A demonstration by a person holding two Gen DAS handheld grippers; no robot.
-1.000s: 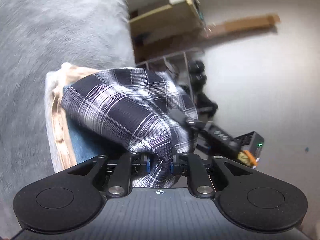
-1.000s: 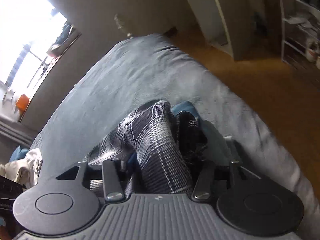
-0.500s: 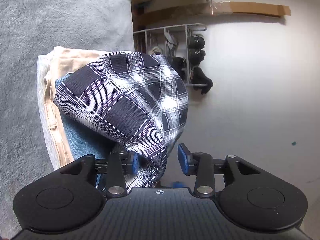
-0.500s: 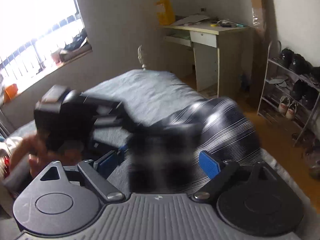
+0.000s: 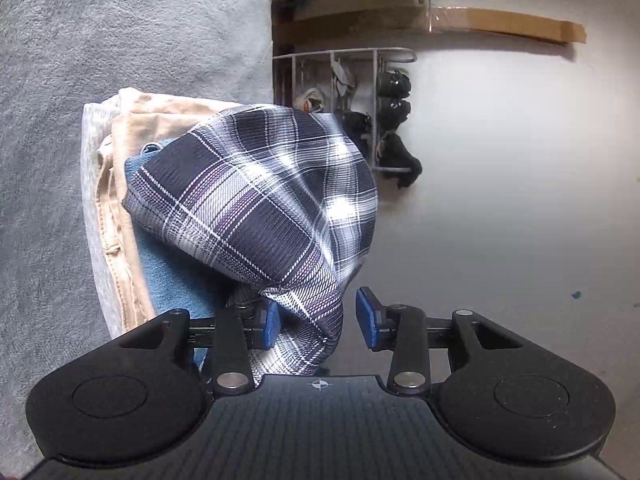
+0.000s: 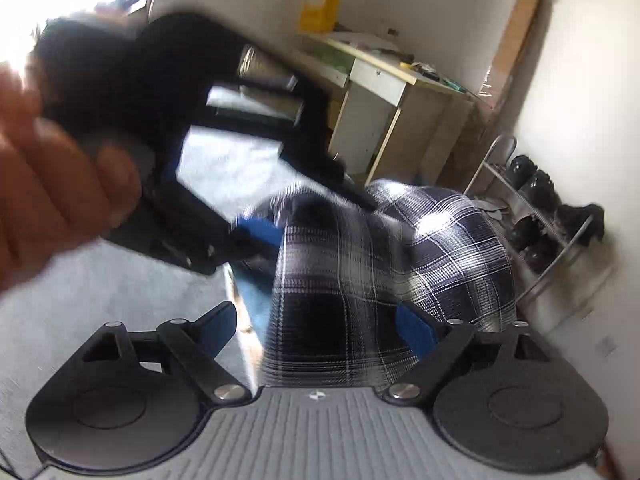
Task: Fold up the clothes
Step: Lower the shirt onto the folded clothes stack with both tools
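A dark plaid garment (image 5: 256, 200) lies bulged on a stack of folded clothes: a blue piece (image 5: 168, 276), a beige one (image 5: 120, 208) and a pale grey one, at the edge of the grey bed (image 5: 120, 32). My left gripper (image 5: 318, 320) is open; a plaid fold hangs between its blue pads (image 5: 368, 318), loose on the right side. In the right wrist view the plaid garment (image 6: 440, 248) lies between the wide jaws of my right gripper (image 6: 316, 328), which are closing without pinching it. A hand (image 6: 52, 184) holds the left gripper (image 6: 308, 216) above it.
A metal shoe rack (image 6: 536, 216) with dark shoes stands against the white wall beyond the bed edge. A light wooden desk (image 6: 384, 92) with a yellow box is further back. Cardboard (image 5: 500, 26) leans on the wall. Pale floor (image 5: 500, 220) lies beside the bed.
My left gripper opened and let go of the plaid fold. My right gripper opened off the garment and swung round, so its view now faces the desk, shoe rack and the left gripper.
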